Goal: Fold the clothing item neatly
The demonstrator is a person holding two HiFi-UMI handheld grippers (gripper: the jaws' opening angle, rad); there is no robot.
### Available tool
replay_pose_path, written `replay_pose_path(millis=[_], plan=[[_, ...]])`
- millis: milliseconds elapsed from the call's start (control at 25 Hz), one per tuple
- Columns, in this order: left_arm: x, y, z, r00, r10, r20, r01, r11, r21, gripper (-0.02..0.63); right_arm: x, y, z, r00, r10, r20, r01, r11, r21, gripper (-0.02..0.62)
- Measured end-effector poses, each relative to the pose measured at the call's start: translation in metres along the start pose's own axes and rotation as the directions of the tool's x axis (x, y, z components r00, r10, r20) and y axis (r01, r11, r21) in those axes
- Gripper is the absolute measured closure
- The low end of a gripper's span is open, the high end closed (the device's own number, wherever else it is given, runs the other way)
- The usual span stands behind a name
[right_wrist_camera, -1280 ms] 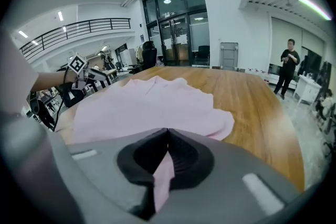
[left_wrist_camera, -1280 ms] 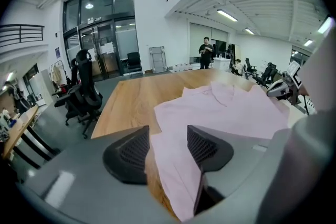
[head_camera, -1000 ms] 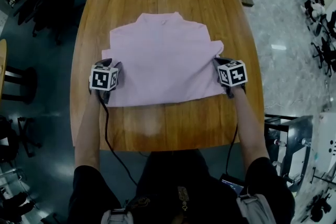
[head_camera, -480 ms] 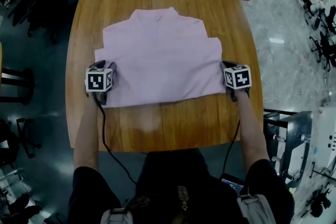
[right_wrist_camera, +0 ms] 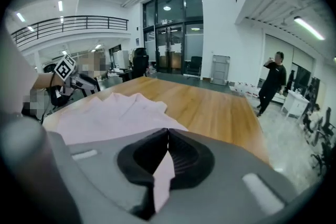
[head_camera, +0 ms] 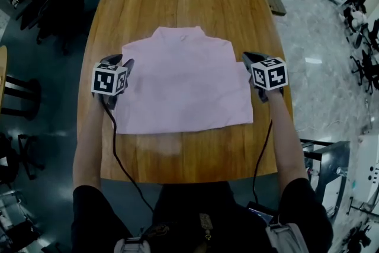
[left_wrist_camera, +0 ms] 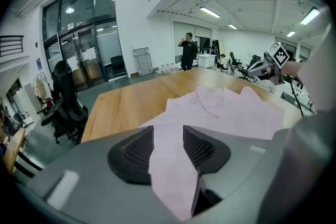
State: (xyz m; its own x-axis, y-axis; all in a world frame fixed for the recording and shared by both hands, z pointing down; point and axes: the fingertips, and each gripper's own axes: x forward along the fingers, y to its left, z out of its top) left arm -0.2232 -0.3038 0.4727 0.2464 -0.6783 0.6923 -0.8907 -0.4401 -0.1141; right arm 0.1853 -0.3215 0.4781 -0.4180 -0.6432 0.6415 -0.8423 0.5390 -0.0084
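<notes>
Moved: left gripper (head_camera: 120,61) and right gripper (head_camera: 249,58), farther up the bench (head_camera: 177,3) than a second ago.
Left jaws: bench's left side, clamped on a shirt (head_camera: 183,80) fold.
Shirt: pink, bench centre.
Right jaws: bench's right side, closed on the shirt edge.

Both arms stretched forward, wide apart.
The left gripper (head_camera: 120,63) and the right gripper (head_camera: 249,58) each pinch a shirt (head_camera: 186,83) edge.
</notes>
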Motion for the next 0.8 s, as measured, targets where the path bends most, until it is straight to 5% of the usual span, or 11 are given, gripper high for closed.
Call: replay_pose_path(millis=[360, 560, 800], plan=[[0.084, 0.002, 0.053, 0.998, -0.038, -0.046, 0.041, 0.997, 0.065, 0.42, 0.102, 0.016, 0.065, 0.978, 0.209, 0.002, -0.208, 0.975, -0.072, 0.585], [0.142, 0.005, 0.059, 0.989, -0.118, -0.086, 0.125, 0.989, 0.082, 0.419, 0.16, 0.032, 0.077, 0.944, 0.323, -0.061, -0.325, 0.945, -0.028, 0.478], [0.2, -0.001, 0.066, 0.957, -0.255, -0.136, 0.269, 0.958, 0.097, 0.354, 0.219, 0.031, 0.089, 0.929, 0.351, -0.115, -0.345, 0.936, 0.066, 0.41]])
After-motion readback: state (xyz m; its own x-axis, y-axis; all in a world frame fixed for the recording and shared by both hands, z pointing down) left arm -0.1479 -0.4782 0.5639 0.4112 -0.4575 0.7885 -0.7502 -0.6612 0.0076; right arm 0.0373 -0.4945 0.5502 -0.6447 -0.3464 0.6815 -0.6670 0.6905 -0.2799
